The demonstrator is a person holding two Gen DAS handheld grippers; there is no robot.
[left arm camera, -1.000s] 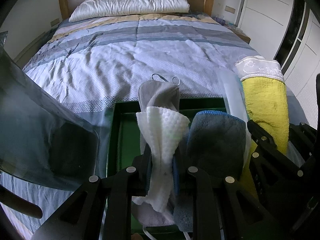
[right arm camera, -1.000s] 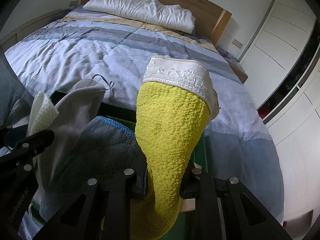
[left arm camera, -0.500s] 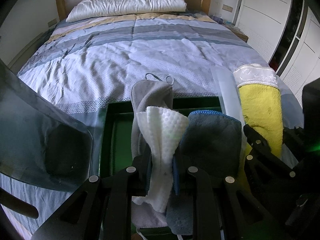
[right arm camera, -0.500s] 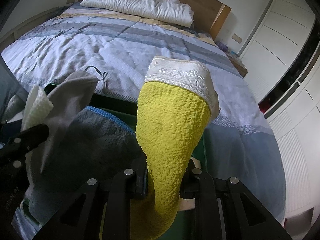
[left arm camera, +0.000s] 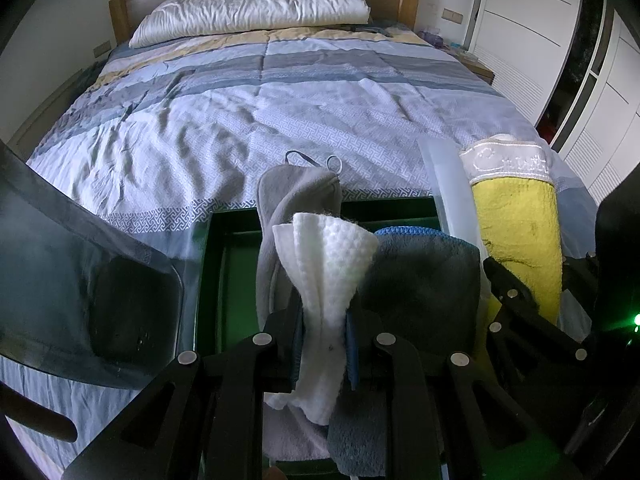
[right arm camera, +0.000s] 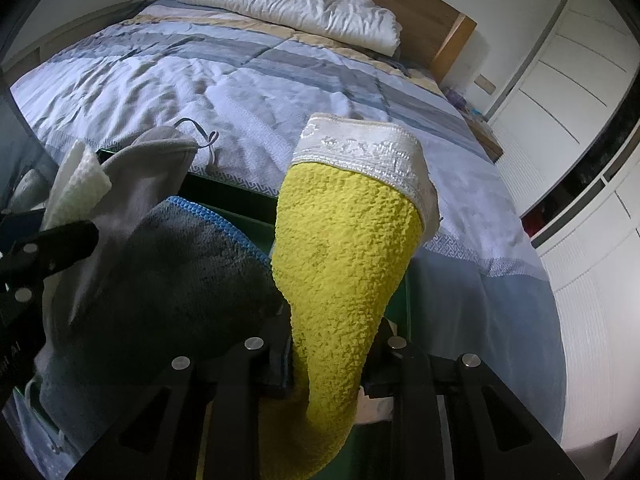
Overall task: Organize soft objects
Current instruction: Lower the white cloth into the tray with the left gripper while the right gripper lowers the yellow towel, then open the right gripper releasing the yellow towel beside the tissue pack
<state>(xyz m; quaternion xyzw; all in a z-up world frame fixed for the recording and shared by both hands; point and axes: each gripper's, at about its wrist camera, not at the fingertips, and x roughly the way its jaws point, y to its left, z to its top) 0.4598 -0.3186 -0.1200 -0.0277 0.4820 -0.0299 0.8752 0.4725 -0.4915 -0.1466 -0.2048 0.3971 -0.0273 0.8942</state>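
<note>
My left gripper [left arm camera: 323, 344] is shut on a bunch of cloths: a white waffle cloth [left arm camera: 328, 276], a light grey cloth [left arm camera: 292, 200] with loops, and a dark grey cloth [left arm camera: 424, 284] with a blue edge. They hang over a dark green bin [left arm camera: 224, 264] at the foot of the bed. My right gripper [right arm camera: 332, 344] is shut on a yellow towel [right arm camera: 344, 248] with a white band, held upright beside the bunch. The yellow towel also shows in the left wrist view [left arm camera: 516, 232], and the dark grey cloth in the right wrist view [right arm camera: 168, 280].
A bed with a striped blue-grey quilt [left arm camera: 280, 112] and a white pillow [left arm camera: 256, 8] fills the view ahead. White wardrobe doors [right arm camera: 580, 120] stand at the right. A translucent dark lid [left arm camera: 80, 280] stands at the left, and a clear one [left arm camera: 452, 184] by the bin's right side.
Both grippers have risen slightly and drawn back a little with their cloths; the grips are unchanged.
</note>
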